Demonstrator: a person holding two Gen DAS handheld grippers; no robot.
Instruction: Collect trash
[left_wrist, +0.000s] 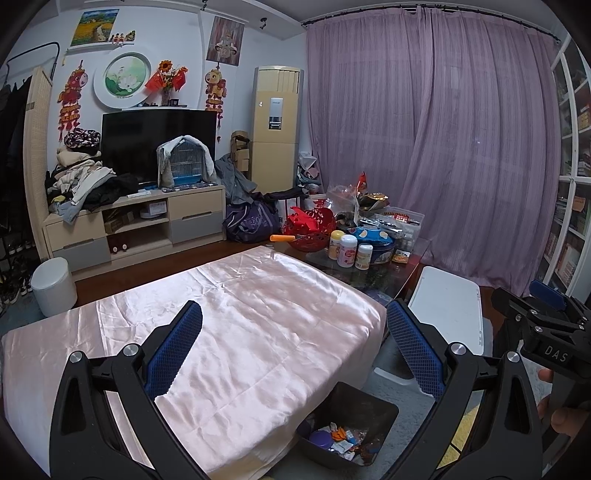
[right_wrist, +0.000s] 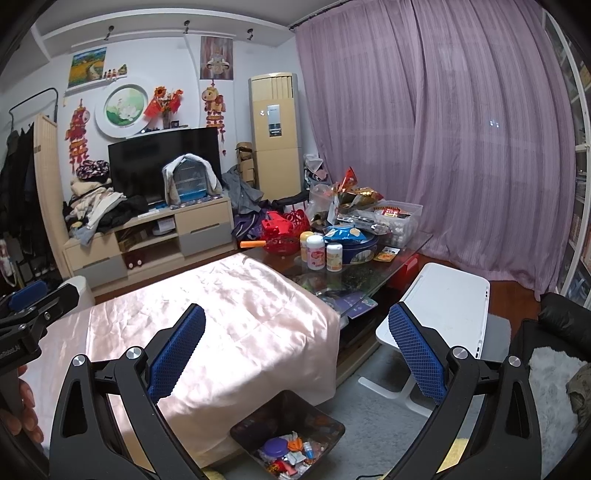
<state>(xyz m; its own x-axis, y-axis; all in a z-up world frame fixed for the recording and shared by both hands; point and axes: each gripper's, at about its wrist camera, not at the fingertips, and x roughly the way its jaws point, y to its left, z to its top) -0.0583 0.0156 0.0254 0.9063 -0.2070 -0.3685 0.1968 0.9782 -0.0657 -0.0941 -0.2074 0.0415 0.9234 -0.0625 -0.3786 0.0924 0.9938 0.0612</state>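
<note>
At the far left, a white round stool (left_wrist: 54, 286) stands on the floor before the TV cabinet (left_wrist: 136, 225), which carries a heap of clothes (left_wrist: 85, 184) and a covered birdcage (left_wrist: 185, 160). Nearer, the pink satin cloth (left_wrist: 236, 332) lies draped over the worktop. The left gripper (left_wrist: 293, 345) hangs above the cloth with its jaws spread wide and nothing between them; its blue pads (left_wrist: 173, 354) are bare. Below the cloth's near corner, a dark trash bin (left_wrist: 373, 406) sits on the grey carpet, holding the trash (left_wrist: 340, 441): crumpled wrappers, orange scraps and a purple lid. In the right wrist view the right gripper (right_wrist: 297, 349) hangs likewise over the cloth's edge, jaws wide and holding nothing, with the same bin low between them. Beyond the cloth, the glass part of the worktop carries a red basket (left_wrist: 312, 229), three small bottles (left_wrist: 347, 251) and a blue tin (left_wrist: 376, 247). A white folding stool (left_wrist: 448, 306) stands beside it, with the purple curtain (left_wrist: 443, 129) behind.
</note>
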